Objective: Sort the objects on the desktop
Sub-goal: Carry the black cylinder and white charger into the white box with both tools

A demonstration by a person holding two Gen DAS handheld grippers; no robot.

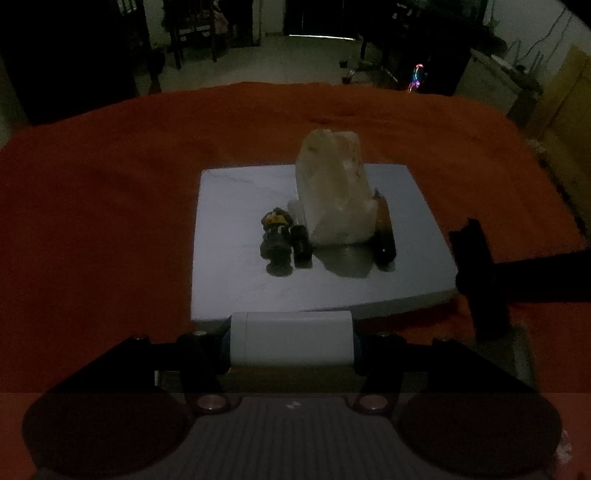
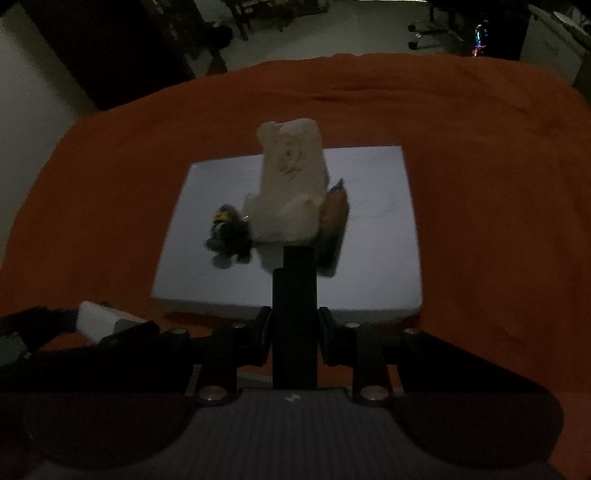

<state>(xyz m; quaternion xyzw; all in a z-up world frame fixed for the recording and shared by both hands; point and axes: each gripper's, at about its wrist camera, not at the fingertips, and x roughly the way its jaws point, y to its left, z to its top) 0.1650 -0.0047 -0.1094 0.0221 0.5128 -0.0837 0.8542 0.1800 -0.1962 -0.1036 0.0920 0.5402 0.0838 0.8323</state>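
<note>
A white board (image 1: 236,236) lies on the orange cloth (image 1: 92,203). On it stand a crumpled white paper lump (image 1: 334,192), a small dark figure with a yellow patch (image 1: 275,236), a short black cylinder (image 1: 301,245) and a brown-and-black tube (image 1: 384,232). My left gripper (image 1: 291,343) is shut on a white rectangular box (image 1: 291,341), held at the board's near edge. My right gripper (image 2: 294,332) is shut on a black rectangular bar (image 2: 294,306), upright before the board (image 2: 376,240). The bar also shows in the left wrist view (image 1: 476,273), and the white box in the right wrist view (image 2: 98,319).
The room is dim. The cloth covers the whole table (image 2: 480,166). Beyond its far edge are chairs (image 1: 192,33), a desk with glowing lights (image 1: 415,75) and a floor. The paper lump (image 2: 291,184) hides part of the tube (image 2: 334,210).
</note>
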